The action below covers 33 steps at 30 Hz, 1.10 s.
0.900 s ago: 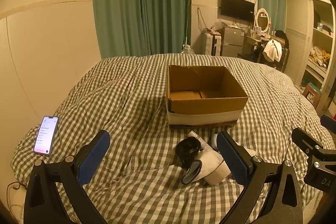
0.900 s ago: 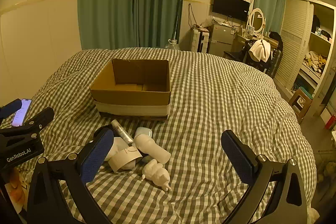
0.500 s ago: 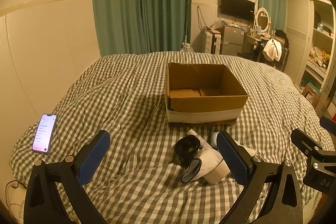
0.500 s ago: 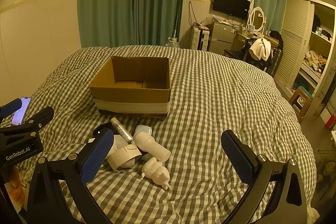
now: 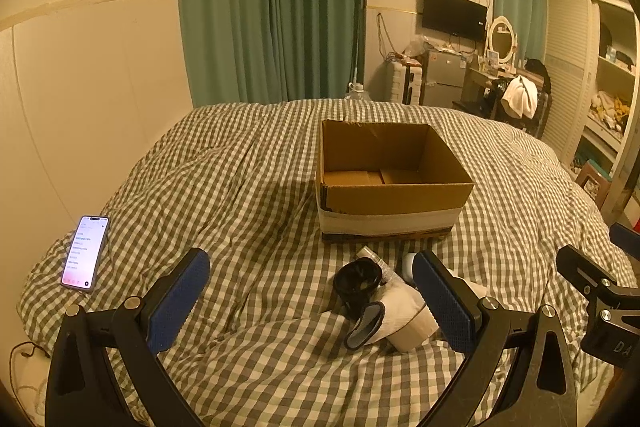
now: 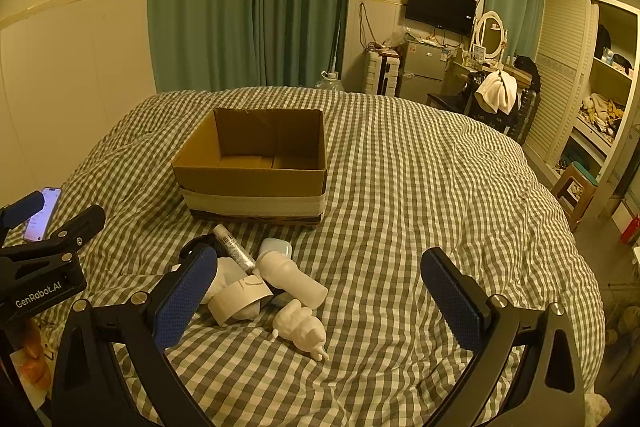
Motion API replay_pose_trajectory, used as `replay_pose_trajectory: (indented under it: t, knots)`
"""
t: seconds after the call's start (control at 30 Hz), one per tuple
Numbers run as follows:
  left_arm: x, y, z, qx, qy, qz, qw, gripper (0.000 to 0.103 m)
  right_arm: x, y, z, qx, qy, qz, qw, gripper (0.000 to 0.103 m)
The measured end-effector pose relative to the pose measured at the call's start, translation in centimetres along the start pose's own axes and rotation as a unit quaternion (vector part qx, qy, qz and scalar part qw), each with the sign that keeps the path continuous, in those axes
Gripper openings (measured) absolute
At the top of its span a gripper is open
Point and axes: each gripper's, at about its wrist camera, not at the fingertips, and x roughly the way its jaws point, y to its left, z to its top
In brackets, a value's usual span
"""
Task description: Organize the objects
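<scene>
An open, empty cardboard box (image 5: pixel 390 183) (image 6: pixel 256 167) sits mid-bed on the checked cover. In front of it lies a small pile: a black round container (image 5: pixel 357 281), a slim tube (image 6: pixel 234 247), a pale blue case (image 6: pixel 275 247), a white bottle (image 6: pixel 290 277), a white roll with a paper band (image 6: pixel 239 297) (image 5: pixel 404 311) and a white figurine (image 6: pixel 301 330). My left gripper (image 5: pixel 312 299) hovers open just before the pile, nothing between its fingers. My right gripper (image 6: pixel 320 301) stands open over the figurine and bottle without touching them.
A lit phone (image 5: pixel 85 253) (image 6: pixel 42 213) lies at the bed's left edge by the wall. Green curtains hang behind the bed. A desk, mirror, TV (image 6: pixel 440 5) and open wardrobe fill the right side of the room. A stool (image 6: pixel 574 185) stands on the floor at right.
Both views have shifted slightly, the box and pile sitting a little lower in frame. The objects themselves have not moved and both grippers stay open.
</scene>
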Motion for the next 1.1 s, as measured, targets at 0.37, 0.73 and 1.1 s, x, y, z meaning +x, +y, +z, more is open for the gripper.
replay_pose_trajectory:
  t: [0.37,0.73,1.1]
  knots:
    - [0.3,0.5,-0.2,-0.010,0.008,0.000,0.9999,0.103,0.3,-0.2,-0.1,0.005,0.006,0.002,1.000,0.102]
    - [0.3,0.5,-0.2,-0.011,0.010,-0.002,0.9999,0.103,0.0,0.4,-0.2,-0.013,0.002,0.017,1.000,0.102]
    - [1.6,0.0,0.4,-0.018,0.029,-0.008,0.9994,0.103,0.1,0.6,-0.3,-0.027,0.014,0.020,0.999,0.099]
